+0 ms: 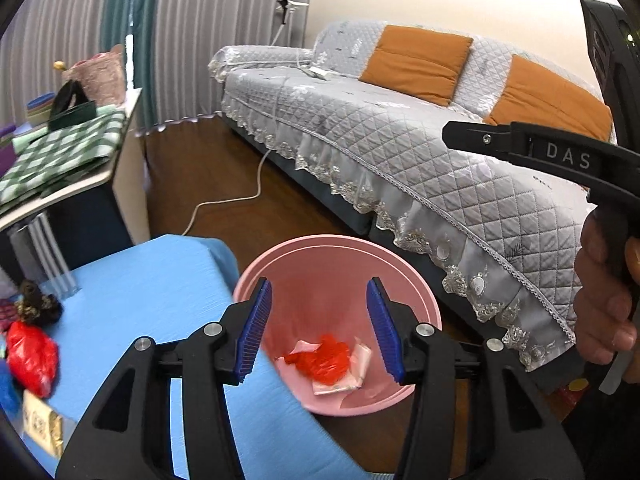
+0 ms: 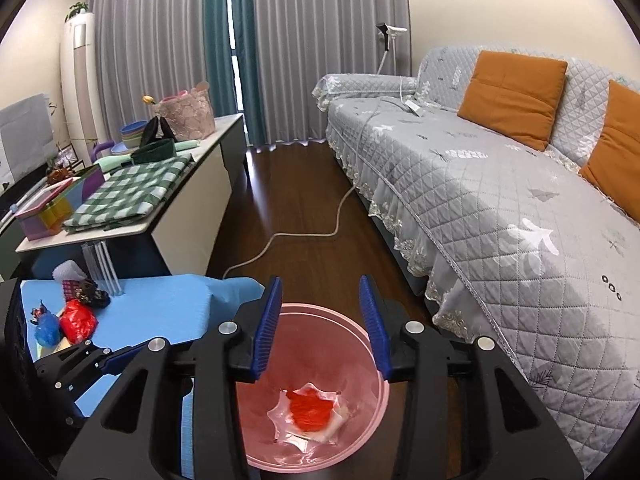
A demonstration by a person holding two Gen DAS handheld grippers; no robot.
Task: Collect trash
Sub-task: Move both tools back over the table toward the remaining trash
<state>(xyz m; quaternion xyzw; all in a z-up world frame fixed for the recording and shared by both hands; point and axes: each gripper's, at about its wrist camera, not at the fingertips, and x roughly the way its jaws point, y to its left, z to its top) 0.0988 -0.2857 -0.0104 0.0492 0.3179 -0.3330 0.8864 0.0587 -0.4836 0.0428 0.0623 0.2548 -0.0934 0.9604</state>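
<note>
The blue-covered bench (image 1: 152, 280) stands just beside the pink bin (image 1: 416, 304), which sits on the floor off the bench's corner with crumpled red and white trash (image 1: 328, 360) already at its bottom. Both grippers hang over that bin: the left gripper (image 1: 320, 328) and the right gripper (image 2: 324, 328) each have their blue pads parted with nothing between them. The remaining trash, a red plastic bag (image 1: 32, 356) with a blue bag (image 2: 47, 330) touching it, lies on the bench on the far side from the bin, to the left of both grippers. In my judgement the left gripper, nearer the bench, has the shorter reach; the red bag's long axis cannot be told.
</note>
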